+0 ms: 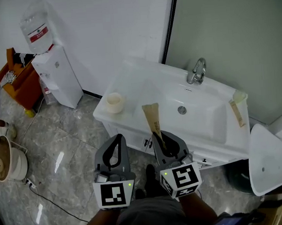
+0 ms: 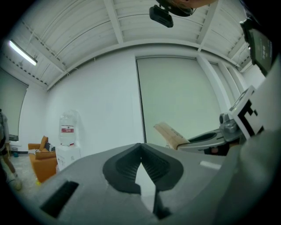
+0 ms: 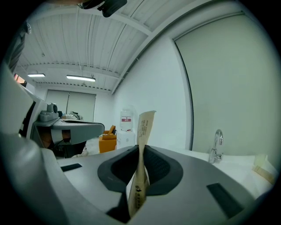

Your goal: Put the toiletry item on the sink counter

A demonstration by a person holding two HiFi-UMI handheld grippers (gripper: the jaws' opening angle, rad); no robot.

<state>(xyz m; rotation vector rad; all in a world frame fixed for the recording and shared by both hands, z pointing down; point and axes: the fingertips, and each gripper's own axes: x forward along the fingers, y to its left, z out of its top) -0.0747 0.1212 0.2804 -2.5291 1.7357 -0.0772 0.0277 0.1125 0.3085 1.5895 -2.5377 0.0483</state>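
Holding: the right gripper (image 3: 141,151) has its jaws pinched on the lower end of a flat brown packet (image 3: 145,125). The packet stands up out of them, leaning slightly.
Left gripper (image 2: 141,151): jaws pressed together at the tips with nothing between them. It hangs just beside the right gripper, in front of the desk.
Packet position: in the air. In the head view its top end lies over the front edge of the white desk (image 1: 129,81), between the cup (image 1: 114,102) and the basin (image 1: 190,115). It is not resting on anything.
Desk layout: bare strip left of the basin, apart from the cup. The tap (image 1: 196,71) is at the back, and a second packet (image 1: 236,112) lies on the right-hand strip.
Step in hand (judged): carry the packet forward and lay it down. Release has not begun.
Doing it well (judged): tip the jaws so the packet goes flat, aim at the bare strip between cup and basin, and let its free end touch first. Spread the jaws only once it is supported.
Risk (judged): the packet is thin and light. Released high or too near the rim, it could slide into the basin or off the front edge. The cup is close enough to be knocked.
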